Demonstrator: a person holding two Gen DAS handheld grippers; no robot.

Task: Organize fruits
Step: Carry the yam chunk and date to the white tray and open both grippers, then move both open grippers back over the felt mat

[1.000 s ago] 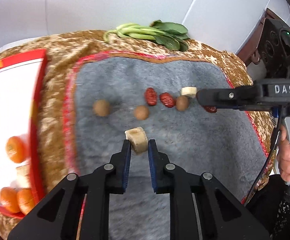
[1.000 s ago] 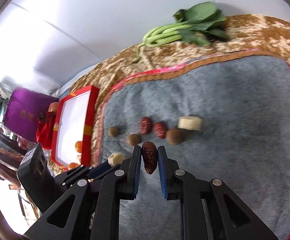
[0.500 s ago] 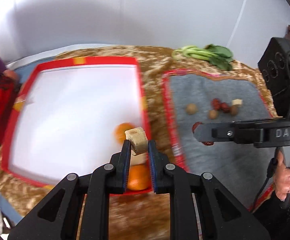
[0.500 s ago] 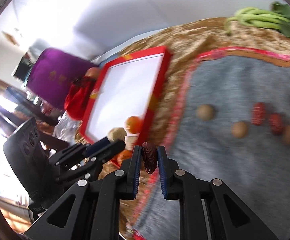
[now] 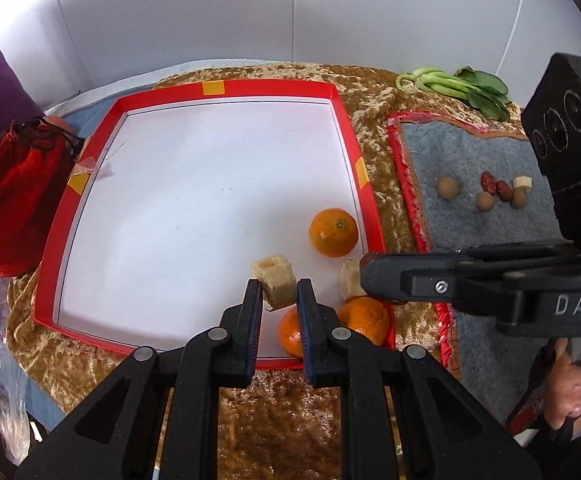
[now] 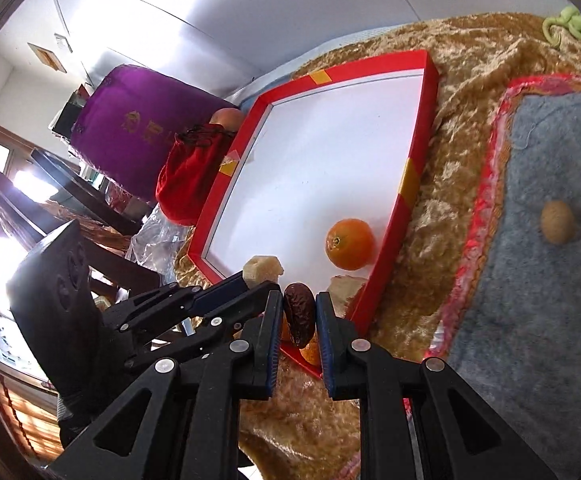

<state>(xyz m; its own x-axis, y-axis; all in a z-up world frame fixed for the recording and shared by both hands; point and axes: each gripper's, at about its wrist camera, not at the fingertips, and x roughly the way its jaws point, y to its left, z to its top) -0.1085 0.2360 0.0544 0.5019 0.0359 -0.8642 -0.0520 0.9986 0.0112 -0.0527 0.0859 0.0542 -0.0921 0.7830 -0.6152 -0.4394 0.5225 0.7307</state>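
My left gripper [image 5: 277, 294] is shut on a pale banana chunk [image 5: 274, 284] and holds it above the near right part of the red-rimmed white tray [image 5: 226, 87]. My right gripper [image 6: 299, 314] is shut on a dark red date [image 6: 299, 314] over the tray's near corner; its finger shows in the left wrist view [image 5: 410, 278]. In the tray lie three oranges [image 5: 333, 232] and another banana piece [image 5: 349, 280]. On the grey mat [image 5: 470, 152] remain two dates [image 5: 494, 186], three brown longans [image 5: 448, 188] and a banana piece [image 5: 522, 181].
A red drawstring pouch [image 5: 14, 196] and a purple bag [image 6: 138, 128] stand left of the tray. Green bok choy [image 5: 462, 84] lies at the back right on the gold cloth [image 5: 374, 92]. A white wall runs behind.
Both grippers have swung left from over the grey mat to the tray, each still holding its fruit. The tray now fills the middle of both views.
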